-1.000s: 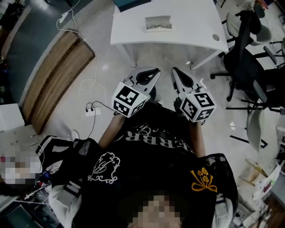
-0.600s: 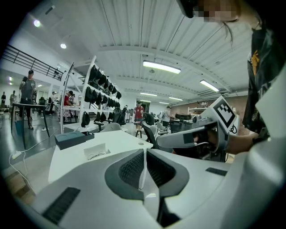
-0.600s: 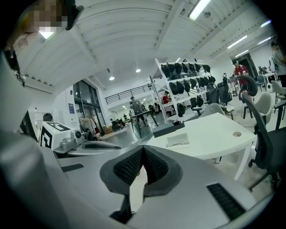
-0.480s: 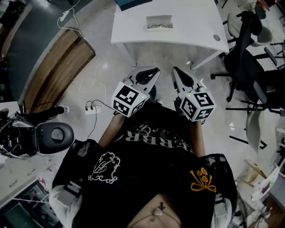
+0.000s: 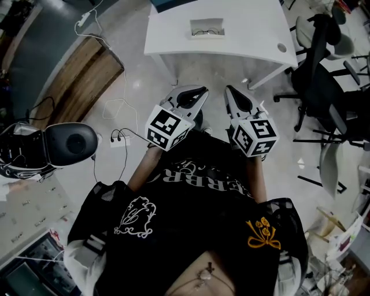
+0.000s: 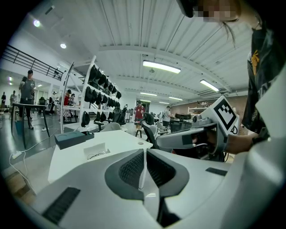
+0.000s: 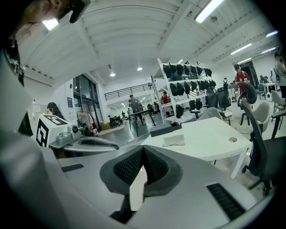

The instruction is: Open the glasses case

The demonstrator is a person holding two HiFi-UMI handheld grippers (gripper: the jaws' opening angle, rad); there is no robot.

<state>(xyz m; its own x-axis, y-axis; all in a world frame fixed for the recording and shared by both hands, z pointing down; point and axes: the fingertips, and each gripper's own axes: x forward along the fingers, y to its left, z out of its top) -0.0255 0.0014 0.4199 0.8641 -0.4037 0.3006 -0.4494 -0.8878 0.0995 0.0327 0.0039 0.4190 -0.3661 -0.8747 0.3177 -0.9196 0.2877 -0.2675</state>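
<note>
A dark glasses case (image 5: 169,4) lies shut at the far edge of the white table (image 5: 248,34); it also shows in the left gripper view (image 6: 73,138) and the right gripper view (image 7: 165,129). In front of it a white open tray (image 5: 206,26) holds a pair of glasses. My left gripper (image 5: 200,92) and right gripper (image 5: 228,91) hover side by side over the floor, well short of the table. Both are shut with nothing between the jaws, as their own views show for the left gripper (image 6: 144,153) and the right gripper (image 7: 142,151).
A black office chair (image 5: 321,81) stands right of the table. A power strip with white cables (image 5: 120,142) lies on the floor at left, next to a wooden panel (image 5: 75,95). A black rounded device (image 5: 70,142) juts in from the left edge. People and shelving stand far behind.
Both grippers have kept still and shut. The black rounded device at the left edge of the head view has come in and risen.
</note>
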